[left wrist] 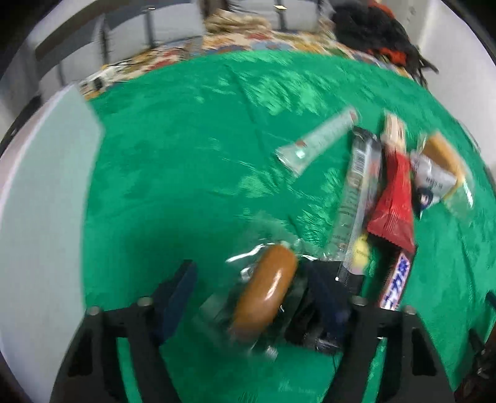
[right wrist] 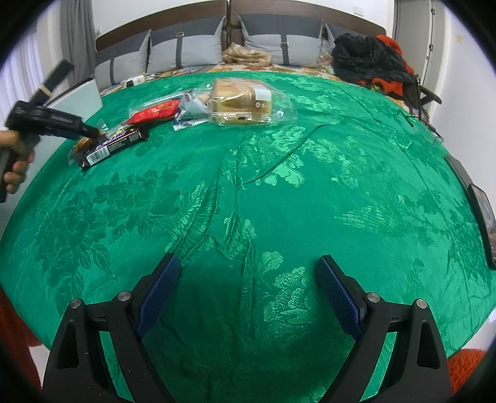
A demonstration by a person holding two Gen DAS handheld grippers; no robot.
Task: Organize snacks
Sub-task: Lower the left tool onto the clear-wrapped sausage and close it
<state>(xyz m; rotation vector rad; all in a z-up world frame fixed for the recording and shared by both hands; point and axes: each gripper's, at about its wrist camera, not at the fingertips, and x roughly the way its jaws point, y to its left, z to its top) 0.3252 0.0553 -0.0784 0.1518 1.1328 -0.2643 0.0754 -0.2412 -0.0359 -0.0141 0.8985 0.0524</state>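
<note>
Meanwhile the wrapped brown bun [left wrist: 263, 291] lies between the left gripper [left wrist: 248, 294]'s spread fingers, nearer its right one, with the snack pile [left wrist: 387, 192] just beyond.

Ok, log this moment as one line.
left tongs: open, wrapped bun between | right tongs: open, empty | other snacks: on green cloth

1. Green floral damask cloth [right wrist: 279, 192], spread over the bed, creased.
2. Grey pillows [right wrist: 183, 49], upright against a dark headboard [right wrist: 161, 24].
3. Black and red clothing heap [right wrist: 369, 62], far right corner.
4. Grey curtain [right wrist: 79, 34], far left.
5. Pale flat board [left wrist: 40, 198], left edge.
</note>
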